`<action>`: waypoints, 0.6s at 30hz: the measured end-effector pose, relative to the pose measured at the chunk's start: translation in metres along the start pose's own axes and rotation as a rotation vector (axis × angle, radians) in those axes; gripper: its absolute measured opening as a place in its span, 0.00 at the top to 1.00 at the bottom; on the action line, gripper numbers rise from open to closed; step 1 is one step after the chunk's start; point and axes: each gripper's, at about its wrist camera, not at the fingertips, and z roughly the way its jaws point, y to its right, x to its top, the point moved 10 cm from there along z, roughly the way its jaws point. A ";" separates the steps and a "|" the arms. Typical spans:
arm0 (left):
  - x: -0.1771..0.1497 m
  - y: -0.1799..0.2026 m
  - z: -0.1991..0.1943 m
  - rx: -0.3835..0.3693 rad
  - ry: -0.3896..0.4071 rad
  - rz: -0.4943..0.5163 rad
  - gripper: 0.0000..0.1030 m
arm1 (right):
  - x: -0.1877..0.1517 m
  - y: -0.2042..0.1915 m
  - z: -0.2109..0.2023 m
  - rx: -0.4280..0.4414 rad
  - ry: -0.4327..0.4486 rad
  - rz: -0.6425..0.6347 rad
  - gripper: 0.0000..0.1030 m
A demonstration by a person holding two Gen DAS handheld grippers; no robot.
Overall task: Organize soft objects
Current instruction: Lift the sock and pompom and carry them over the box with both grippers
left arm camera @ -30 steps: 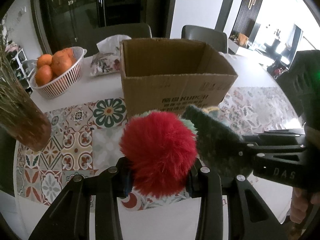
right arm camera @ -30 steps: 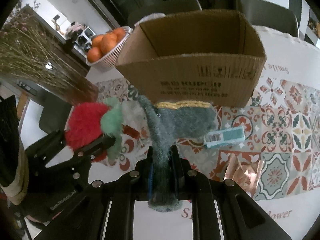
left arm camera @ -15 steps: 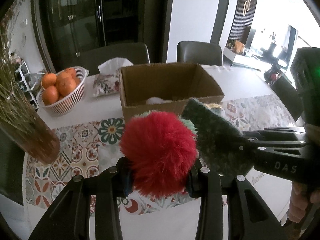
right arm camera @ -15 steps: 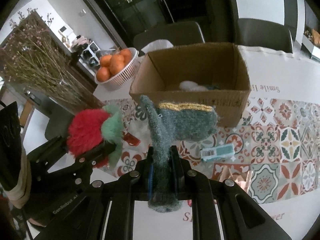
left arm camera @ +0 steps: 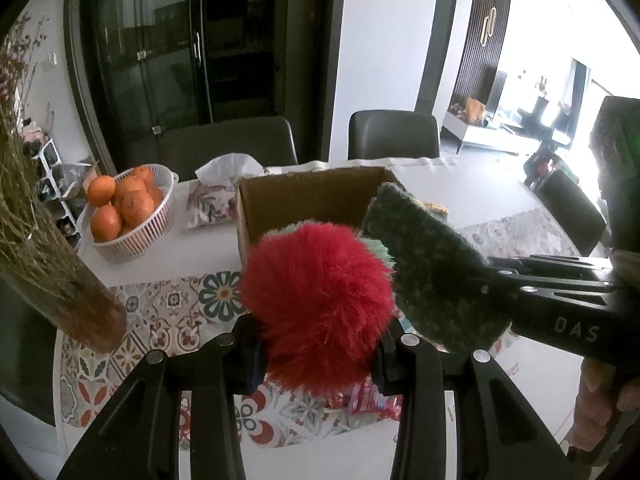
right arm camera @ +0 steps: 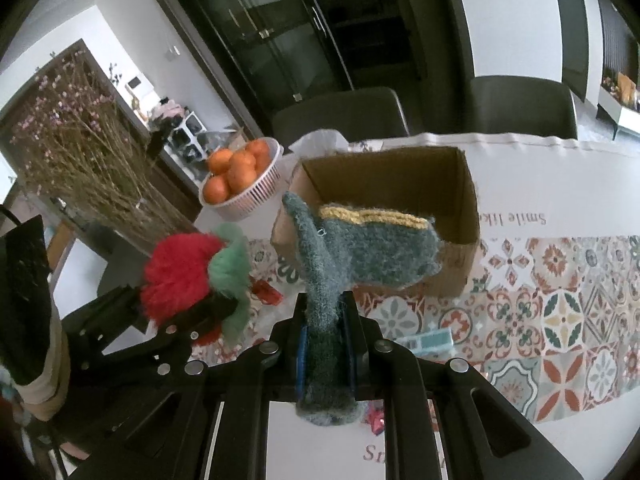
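My left gripper (left arm camera: 318, 354) is shut on a fluffy red pompom with a pale green tuft (left arm camera: 320, 304), held high above the table; it also shows in the right wrist view (right arm camera: 184, 272). My right gripper (right arm camera: 326, 344) is shut on a grey-green knitted mitten with a yellow band (right arm camera: 360, 248), which also shows in the left wrist view (left arm camera: 428, 268) just right of the pompom. An open cardboard box (right arm camera: 460, 200) stands on the table beyond both grippers; it also shows in the left wrist view (left arm camera: 304, 196).
A white basket of oranges (left arm camera: 128, 212) and a tissue pack (left arm camera: 216, 196) stand left of the box. A vase of dried flowers (left arm camera: 48, 268) stands at the left. A small teal packet (right arm camera: 432, 338) and red wrappers (right arm camera: 268, 292) lie on the patterned tablecloth. Chairs stand behind the table.
Both grippers have risen with their loads; the box and table now look lower and farther away. The holds have not changed.
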 end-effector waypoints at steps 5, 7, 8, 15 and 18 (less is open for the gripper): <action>0.012 0.000 -0.001 0.005 0.011 -0.001 0.62 | 0.014 0.000 -0.005 0.003 0.022 0.000 0.85; 0.017 0.000 -0.001 0.007 0.017 -0.003 0.62 | 0.019 0.001 -0.006 0.004 0.028 -0.001 0.85; 0.020 0.000 -0.001 0.008 0.020 -0.004 0.62 | 0.021 0.001 -0.006 0.005 0.031 -0.003 0.85; 0.035 -0.002 0.005 0.007 0.027 -0.007 0.62 | 0.040 0.003 -0.004 0.017 0.046 -0.006 0.85; 0.041 -0.005 0.009 0.006 0.030 -0.013 0.62 | 0.047 0.005 0.001 0.017 0.047 -0.011 0.85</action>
